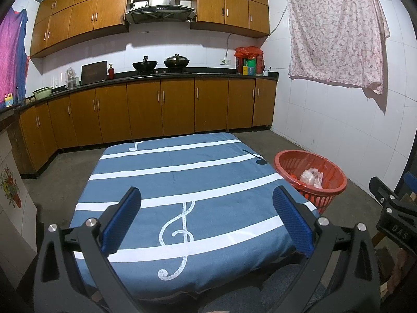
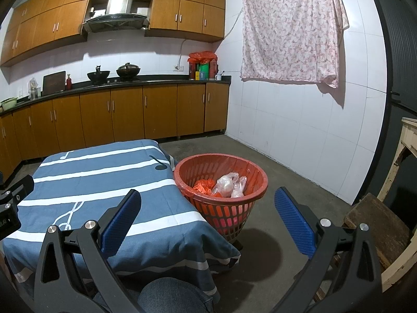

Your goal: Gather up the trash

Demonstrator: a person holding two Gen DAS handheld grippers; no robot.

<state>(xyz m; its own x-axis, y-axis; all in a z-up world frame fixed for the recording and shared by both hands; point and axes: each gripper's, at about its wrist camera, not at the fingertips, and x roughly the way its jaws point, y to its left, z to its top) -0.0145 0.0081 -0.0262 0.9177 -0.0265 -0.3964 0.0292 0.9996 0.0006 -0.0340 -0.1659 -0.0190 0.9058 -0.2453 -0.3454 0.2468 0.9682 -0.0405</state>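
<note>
Landmark: red basket, on the floor touching the right edge of the cloth-covered surface.

Trash: clear plastic bags and an orange bag lie inside the basket. No loose trash visible on the surface.

Left tool: spread wide, empty, over the surface, left of the basket.

Right tool: spread wide, empty, nearer the basket, which lies just ahead of it.

Judgement: collection looks near done.
</note>
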